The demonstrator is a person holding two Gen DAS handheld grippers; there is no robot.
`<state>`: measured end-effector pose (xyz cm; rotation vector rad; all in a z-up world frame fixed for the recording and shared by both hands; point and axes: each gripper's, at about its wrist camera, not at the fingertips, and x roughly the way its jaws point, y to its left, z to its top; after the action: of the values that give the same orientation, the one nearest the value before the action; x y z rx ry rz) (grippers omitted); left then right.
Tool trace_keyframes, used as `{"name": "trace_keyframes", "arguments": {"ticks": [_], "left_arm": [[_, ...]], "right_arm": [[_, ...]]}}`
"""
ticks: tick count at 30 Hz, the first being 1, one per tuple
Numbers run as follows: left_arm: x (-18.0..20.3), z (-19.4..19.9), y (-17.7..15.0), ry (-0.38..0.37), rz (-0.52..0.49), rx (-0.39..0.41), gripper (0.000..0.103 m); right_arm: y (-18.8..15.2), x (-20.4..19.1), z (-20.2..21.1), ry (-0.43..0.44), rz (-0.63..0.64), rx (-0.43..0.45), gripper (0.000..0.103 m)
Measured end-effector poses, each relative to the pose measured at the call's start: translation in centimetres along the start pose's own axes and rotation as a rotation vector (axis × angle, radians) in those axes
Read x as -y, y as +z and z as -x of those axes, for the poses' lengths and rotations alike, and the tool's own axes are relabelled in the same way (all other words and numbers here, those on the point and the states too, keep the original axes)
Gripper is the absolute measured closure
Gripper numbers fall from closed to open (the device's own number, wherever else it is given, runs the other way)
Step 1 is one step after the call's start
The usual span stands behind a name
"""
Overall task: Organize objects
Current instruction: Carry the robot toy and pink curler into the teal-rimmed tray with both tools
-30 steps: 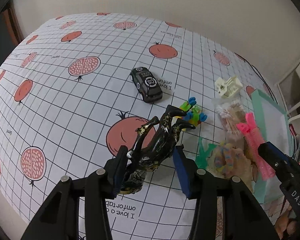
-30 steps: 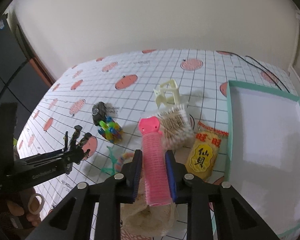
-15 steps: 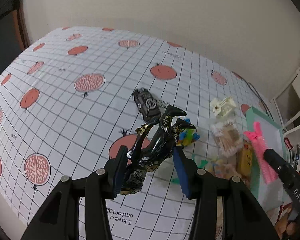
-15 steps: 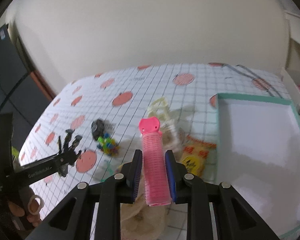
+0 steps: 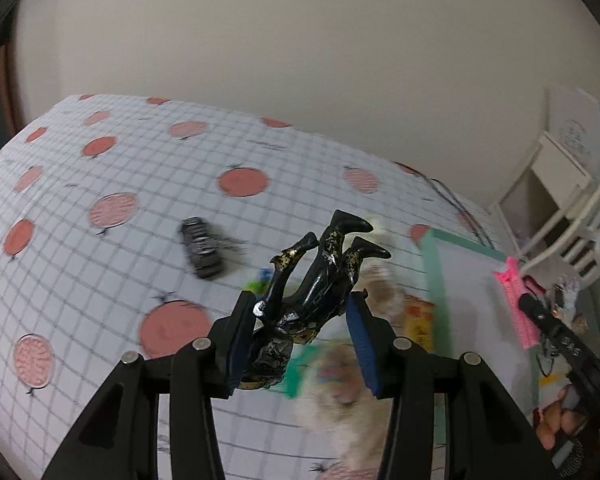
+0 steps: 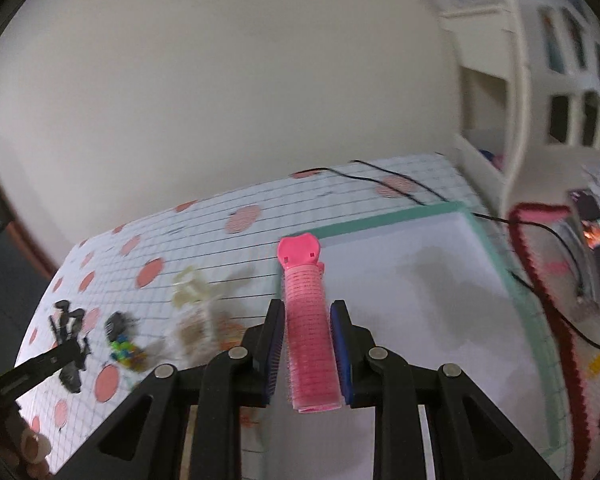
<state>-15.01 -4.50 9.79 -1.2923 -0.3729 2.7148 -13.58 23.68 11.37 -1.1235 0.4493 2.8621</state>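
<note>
My left gripper (image 5: pixel 302 334) is shut on a black and gold figurine (image 5: pixel 312 292), held in the air above the table with its booted legs pointing away. My right gripper (image 6: pixel 306 346) is shut on a pink hair roller clip (image 6: pixel 308 320), raised over the left edge of the white tray with a teal rim (image 6: pixel 380 220). In the left wrist view that tray (image 5: pixel 436 268) lies to the right, with the pink clip (image 5: pixel 518 304) and right gripper above it. The figurine (image 6: pixel 68 332) shows at far left in the right wrist view.
A black toy car (image 5: pixel 202 246), a cream claw clip (image 6: pixel 190 286), a colourful spiky toy (image 6: pixel 126 350), a cotton swab pack and a yellow snack packet (image 5: pixel 418 320) lie blurred on the pomegranate-print cloth (image 5: pixel 100 200). A black cable (image 6: pixel 384 184) runs behind the tray. White shelving (image 6: pixel 540 80) stands right.
Both grippers have lifted and swung right. The pink clip now hangs over the tray's left edge instead of over the pile of items. The figurine rose with the left gripper.
</note>
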Motion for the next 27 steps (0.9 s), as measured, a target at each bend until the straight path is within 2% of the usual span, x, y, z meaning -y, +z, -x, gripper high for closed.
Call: {"name": "trace_keyframes", "arguments": {"ticks": [4, 11, 15, 20, 27], "left_arm": [[2.7, -0.7, 0.2, -0.081, -0.007, -0.01, 0.055], [8.9, -2.4, 0.4, -0.161, -0.12, -0.031, 0.055], [12.3, -3.9, 0.5, -0.188, -0.182, -0.047, 0.055], [15.3, -6.7, 0.4, -0.239, -0.18, -0.095, 0.055], [18.3, -9.4, 0.2, -0.262, -0.207, -0.131, 0.055]], "right_arm": [[0.3, 2.3, 0.0, -0.045, -0.031, 0.001, 0.078], [0.7, 5.3, 0.1, -0.096, -0.049, 0.005, 0.078], [1.1, 6.7, -0.3, -0.111, -0.057, 0.008, 0.078], [1.6, 8.3, -1.1, -0.132, -0.073, 0.012, 0.078], [3.0, 9.6, -2.4, -0.148, -0.043, 0.044, 0.078]]}}
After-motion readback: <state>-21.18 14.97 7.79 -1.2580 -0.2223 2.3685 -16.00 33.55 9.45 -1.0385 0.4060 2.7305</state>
